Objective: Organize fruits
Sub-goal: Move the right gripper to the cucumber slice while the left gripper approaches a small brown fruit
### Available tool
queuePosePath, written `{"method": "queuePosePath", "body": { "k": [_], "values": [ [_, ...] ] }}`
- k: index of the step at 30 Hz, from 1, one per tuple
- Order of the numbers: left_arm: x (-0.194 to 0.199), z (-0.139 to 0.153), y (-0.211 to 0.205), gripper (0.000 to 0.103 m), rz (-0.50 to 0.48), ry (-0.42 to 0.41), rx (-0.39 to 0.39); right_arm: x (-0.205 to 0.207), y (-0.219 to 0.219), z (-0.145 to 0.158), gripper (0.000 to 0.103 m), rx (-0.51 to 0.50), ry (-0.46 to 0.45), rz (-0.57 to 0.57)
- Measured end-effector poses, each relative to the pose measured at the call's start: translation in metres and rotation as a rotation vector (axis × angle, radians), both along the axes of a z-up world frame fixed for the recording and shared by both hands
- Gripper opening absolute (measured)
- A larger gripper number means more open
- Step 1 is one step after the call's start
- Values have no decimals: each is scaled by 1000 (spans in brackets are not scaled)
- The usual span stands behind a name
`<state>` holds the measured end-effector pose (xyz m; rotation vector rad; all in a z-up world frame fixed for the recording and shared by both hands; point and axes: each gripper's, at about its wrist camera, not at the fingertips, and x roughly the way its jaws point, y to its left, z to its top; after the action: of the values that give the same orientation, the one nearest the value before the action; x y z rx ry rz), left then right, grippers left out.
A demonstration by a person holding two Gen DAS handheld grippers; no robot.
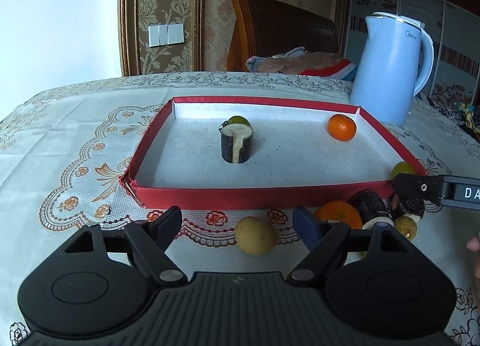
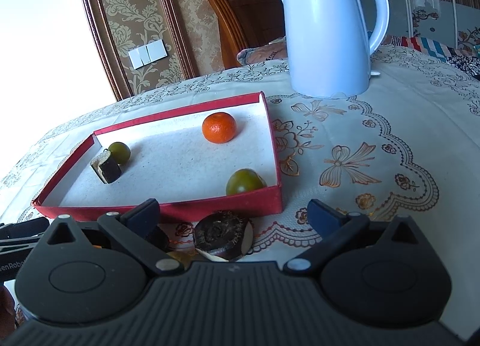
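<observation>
Fruits are sitting partly inside the red tray: a tangerine and cane piece. Others are lying before its front wall. Left gripper and right gripper are gaping wide, holding nothing.

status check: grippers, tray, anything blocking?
Left gripper and right gripper open, empty. Red tray holds four pieces. Yellow fruit and sugarcane chunk lie outside its near wall. Nothing blocking.

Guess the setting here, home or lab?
Likely a home bedroom: a wooden headboard with bedding behind the table, damask wallpaper, an electric kettle on a lace tablecloth.
</observation>
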<state>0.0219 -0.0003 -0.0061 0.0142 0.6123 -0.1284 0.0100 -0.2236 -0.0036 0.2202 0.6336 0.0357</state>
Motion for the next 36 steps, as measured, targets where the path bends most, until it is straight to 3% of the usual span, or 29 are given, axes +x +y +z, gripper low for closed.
{"method": "queuePosePath", "body": {
  "k": [7,10,15,20,21,28,31,36],
  "values": [
    [9,-8,4,81,35,63,24,-3,-6,1,103,6,-1,-13],
    [7,-9,3,76,45,58,45,-6,-12,1,103,16,-3,-25],
    [5,-7,5,54,62,47,60,-20,-10,3,103,-39,-13,32],
    [6,-6,8,52,88,47,63,-46,0,6,93,-65,-21,123],
    [7,-6,10,52,96,49,58,-49,4,6,87,-82,-19,135],
    [8,-5,10,52,112,49,65,-60,29,8,79,-100,-23,278],
    [8,-5,10,52,113,50,60,-60,47,8,63,-150,-25,334],
    [8,-5,11,52,113,50,60,-52,69,5,47,-192,-9,415]
  ]
}}
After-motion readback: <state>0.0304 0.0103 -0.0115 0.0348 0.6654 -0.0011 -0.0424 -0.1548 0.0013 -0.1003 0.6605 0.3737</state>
